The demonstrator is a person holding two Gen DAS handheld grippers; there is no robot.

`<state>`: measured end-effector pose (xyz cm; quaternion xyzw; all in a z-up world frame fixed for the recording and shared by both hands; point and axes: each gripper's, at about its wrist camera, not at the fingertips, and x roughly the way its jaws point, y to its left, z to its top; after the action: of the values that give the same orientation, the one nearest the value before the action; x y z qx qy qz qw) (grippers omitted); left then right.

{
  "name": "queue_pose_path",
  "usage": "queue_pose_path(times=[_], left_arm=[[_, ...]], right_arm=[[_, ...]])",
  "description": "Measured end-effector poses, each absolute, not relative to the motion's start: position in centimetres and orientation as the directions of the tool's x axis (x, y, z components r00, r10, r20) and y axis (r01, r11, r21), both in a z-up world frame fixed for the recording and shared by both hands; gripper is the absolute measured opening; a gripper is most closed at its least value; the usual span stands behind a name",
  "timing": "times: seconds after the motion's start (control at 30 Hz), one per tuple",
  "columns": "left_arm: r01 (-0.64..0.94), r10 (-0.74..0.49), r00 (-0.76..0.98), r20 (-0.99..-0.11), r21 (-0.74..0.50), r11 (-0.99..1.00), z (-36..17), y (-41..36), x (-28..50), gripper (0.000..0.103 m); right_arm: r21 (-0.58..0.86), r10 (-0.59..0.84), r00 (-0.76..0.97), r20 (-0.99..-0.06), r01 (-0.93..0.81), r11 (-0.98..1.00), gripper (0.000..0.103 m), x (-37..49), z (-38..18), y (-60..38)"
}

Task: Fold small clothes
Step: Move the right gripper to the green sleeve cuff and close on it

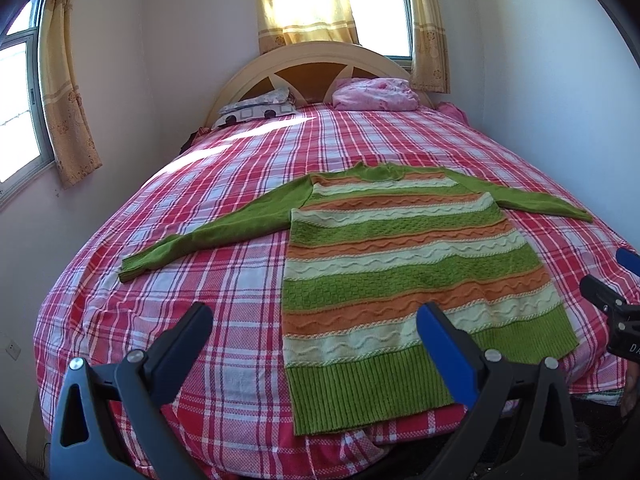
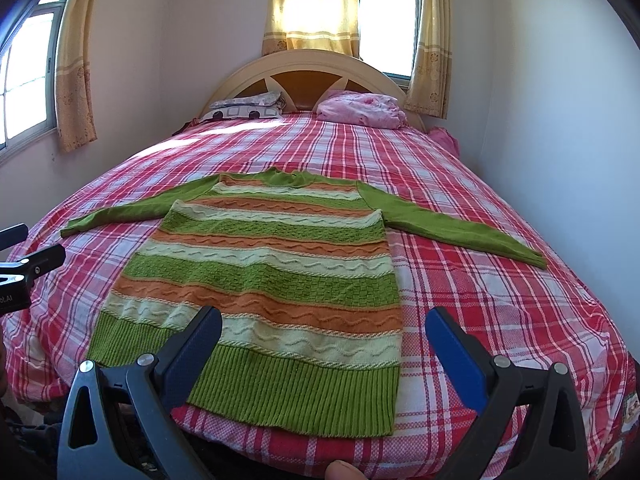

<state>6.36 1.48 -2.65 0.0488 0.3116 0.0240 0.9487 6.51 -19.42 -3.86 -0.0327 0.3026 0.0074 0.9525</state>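
Bright daylight enters through the yellow patterned curtains [image 1: 308, 0] at the far window, which glow almost white with glare, and lays a sunlit patch across the far left of the red and white checked bedspread [image 1: 240, 140]. Both fisheye views stay sharp in the middle, while walls and bed edges bow strongly outward and the corners fall black.

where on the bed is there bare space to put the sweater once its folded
Bare plaid bedspread lies between the sweater collar and the pillows, and beside the body below each outstretched sleeve, left and right. The head end is crowded by pillows and the pink bundle. Both grippers, left and right, hover open at the hem.
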Motion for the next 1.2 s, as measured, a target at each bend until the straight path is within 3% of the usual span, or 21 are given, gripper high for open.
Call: queue_pose_path(times=[0.23,0.6,0.83,1.03,1.2], left_arm=[[-0.032,0.133,0.814,-0.566,0.186,0.982,-3.4,1.1,10.9,0.103],[-0.021,0.140,0.789,-0.599,0.200,0.980,-5.4,0.5,20.1,0.103],[-0.018,0.141,0.766,-0.628,0.198,0.980,-6.8,-1.2,25.9,0.103],[-0.067,0.201,0.785,-0.586,0.242,0.968,-8.3,-2.0,29.6,0.103],[-0.089,0.213,0.761,-0.613,0.227,0.970,-9.8,-1.6,31.9,0.103]], right_arm=[[-0.023,-0.010,0.788,-0.615,-0.006,1.000,0.102,11.3,-5.6,-21.9],[-0.010,-0.069,0.753,-0.654,0.082,0.997,0.102,19.2,-7.0,-28.2],[0.037,-0.121,0.722,-0.681,0.199,0.979,0.102,23.0,-8.2,-35.1],[0.044,-0.193,0.690,-0.698,0.311,0.950,0.102,24.5,-9.2,-41.1],[0.139,-0.224,0.664,-0.714,0.448,0.883,0.102,24.5,-9.6,-47.9]])
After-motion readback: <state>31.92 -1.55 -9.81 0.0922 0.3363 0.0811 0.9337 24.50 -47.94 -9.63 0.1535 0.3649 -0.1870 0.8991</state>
